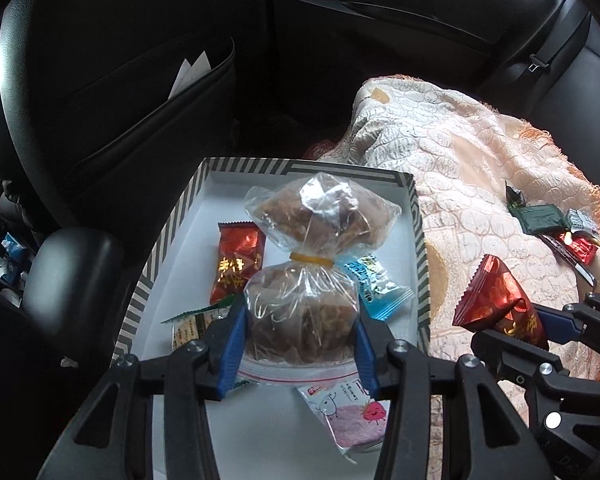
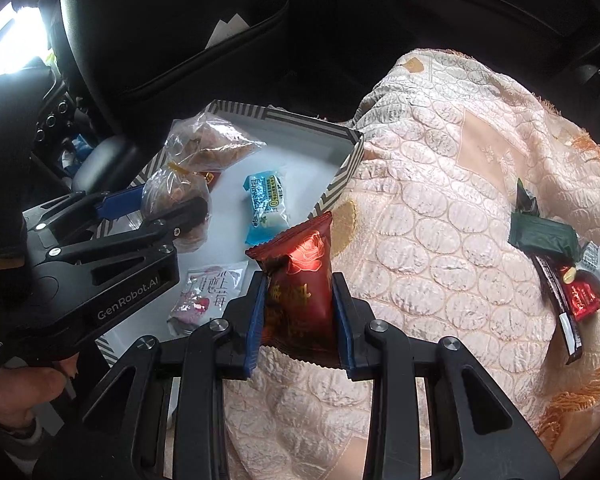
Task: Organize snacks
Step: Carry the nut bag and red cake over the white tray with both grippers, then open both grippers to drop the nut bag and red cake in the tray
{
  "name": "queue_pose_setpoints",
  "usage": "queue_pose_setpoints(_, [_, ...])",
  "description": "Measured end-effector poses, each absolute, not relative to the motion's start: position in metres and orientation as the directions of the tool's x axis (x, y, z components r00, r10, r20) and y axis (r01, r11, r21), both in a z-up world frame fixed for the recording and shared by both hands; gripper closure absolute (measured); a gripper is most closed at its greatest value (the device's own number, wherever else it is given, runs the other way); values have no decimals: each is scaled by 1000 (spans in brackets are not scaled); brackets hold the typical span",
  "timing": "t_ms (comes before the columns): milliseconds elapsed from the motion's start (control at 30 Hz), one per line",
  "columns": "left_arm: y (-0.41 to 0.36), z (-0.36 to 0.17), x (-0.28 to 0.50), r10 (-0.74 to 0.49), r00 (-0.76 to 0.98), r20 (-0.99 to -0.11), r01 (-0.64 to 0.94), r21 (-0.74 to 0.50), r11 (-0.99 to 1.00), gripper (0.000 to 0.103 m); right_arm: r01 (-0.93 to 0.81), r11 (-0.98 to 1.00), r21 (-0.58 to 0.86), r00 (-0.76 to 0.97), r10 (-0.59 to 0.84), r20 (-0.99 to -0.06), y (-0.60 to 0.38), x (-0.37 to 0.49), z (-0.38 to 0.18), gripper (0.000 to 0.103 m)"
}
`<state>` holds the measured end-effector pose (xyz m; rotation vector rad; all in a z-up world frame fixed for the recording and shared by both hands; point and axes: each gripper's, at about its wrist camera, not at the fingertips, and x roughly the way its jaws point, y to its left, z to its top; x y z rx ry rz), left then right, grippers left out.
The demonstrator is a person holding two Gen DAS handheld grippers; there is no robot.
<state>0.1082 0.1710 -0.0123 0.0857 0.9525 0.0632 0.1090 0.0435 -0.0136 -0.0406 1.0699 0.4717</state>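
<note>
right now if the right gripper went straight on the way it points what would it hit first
Probably the striped near corner of the tray. The right gripper is shut on a red snack packet over the quilted blanket, and the packet's top would likely meet that wall first, though depth is unclear.

Both grippers are black plastic linkages with silver pivot screws and blue fingers (image 1: 233,344). The left gripper (image 2: 168,208) carries white "GenRobot.AI" lettering. At eight o'clock a bare hand (image 2: 16,394), possibly dark-sleeved, shows.

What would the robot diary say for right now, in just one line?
left gripper: shut on clear bag over box | right gripper: shut on red packet
</note>
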Motion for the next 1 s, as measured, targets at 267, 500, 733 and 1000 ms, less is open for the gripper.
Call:
queue_pose_setpoints(267, [189, -22, 120, 129, 560, -818, -54, 119, 991, 53, -424, 883, 203, 356, 368, -859, 72, 124, -22, 73])
queue_pose_setpoints(500, [200, -28, 131, 154, 549, -822, -71, 138, 988, 53, -444, 870, 213, 333, 381, -862, 91, 131, -34, 73])
queue_pose_setpoints(733, [206, -33, 135, 163, 541, -825, -86, 139, 987, 53, -456, 861, 224, 308, 389, -868, 102, 134, -48, 73])
queue_pose_setpoints(1000, [208, -39, 141, 175, 527, -832, -85, 153, 985, 53, -491, 835, 248, 279, 421, -863, 117, 132, -60, 73])
